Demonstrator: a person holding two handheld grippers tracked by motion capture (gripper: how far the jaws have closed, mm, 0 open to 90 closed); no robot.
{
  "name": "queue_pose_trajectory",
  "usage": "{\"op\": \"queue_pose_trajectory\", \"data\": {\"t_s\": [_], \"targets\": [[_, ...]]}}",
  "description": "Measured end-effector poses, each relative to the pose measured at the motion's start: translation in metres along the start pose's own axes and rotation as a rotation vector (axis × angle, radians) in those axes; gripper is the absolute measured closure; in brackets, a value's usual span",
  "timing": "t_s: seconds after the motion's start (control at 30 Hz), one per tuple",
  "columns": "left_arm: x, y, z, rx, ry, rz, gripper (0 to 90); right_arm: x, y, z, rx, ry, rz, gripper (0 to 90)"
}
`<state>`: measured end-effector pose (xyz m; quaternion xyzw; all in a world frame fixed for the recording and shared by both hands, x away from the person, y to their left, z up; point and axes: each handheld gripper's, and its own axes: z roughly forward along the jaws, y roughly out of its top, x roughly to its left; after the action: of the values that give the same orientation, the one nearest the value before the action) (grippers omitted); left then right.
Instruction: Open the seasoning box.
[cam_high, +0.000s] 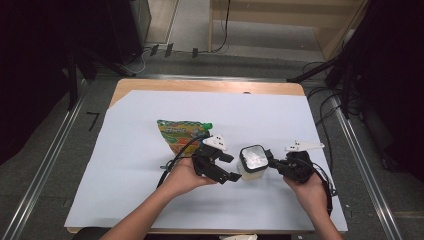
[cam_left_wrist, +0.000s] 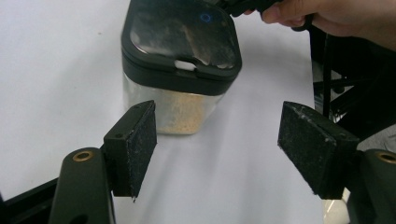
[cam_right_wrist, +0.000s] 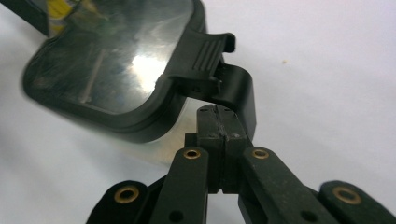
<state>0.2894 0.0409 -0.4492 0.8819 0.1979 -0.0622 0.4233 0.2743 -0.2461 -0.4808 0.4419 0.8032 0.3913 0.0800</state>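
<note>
While the high view looked down on the white sheet (cam_high: 150, 165) covering the table, a clear container (cam_high: 252, 162) with a black lid stood between the two hands, near the person's edge. The left gripper (cam_high: 225, 170) sat just beside it on one side, the right gripper (cam_high: 274, 163) against its other side. A colourful spouted pouch (cam_high: 181, 133) lay just behind the left gripper, near but apart from the container, and did not block either approach.

From the left gripper view, the jaws stood wide apart with nothing between them; the container (cam_left_wrist: 180, 65), holding a pale powder at its bottom, rested upright just ahead of the pads (cam_left_wrist: 140, 144), untouched. The lid (cam_left_wrist: 182, 37) looked seated, its white catch closed.

Along the right gripper view, the jaws were pressed fully together, their tips just under the lid's ribbed hinged tab (cam_right_wrist: 205, 56), apparently prying at it. I judged the opening barely begun: the lid remained down, and steadying the body with the left gripper was yet to come.
</note>
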Motion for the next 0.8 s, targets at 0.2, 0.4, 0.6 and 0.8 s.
{"op": "queue_pose_trajectory", "data": {"t_s": [0.2, 0.4, 0.6, 0.8], "targets": [[-0.001, 0.0, 0.001, 0.021, 0.044, 0.012, 28.9, -0.003, 0.001, -0.008, -0.02, 0.002, 0.015, 90.0], [0.002, 0.001, 0.003, -0.001, 0.045, -0.008, 27.6, -0.009, 0.0, -0.018, -0.047, -0.039, 0.044, 90.0], [0.002, 0.003, 0.011, -0.012, 0.057, -0.017, 22.3, -0.014, 0.005, -0.005, -0.026, -0.066, 0.047, 90.0], [0.001, 0.008, 0.025, 0.004, 0.086, 0.0, 19.5, -0.019, 0.01, 0.005, -0.006, -0.075, 0.037, 90.0]]}}
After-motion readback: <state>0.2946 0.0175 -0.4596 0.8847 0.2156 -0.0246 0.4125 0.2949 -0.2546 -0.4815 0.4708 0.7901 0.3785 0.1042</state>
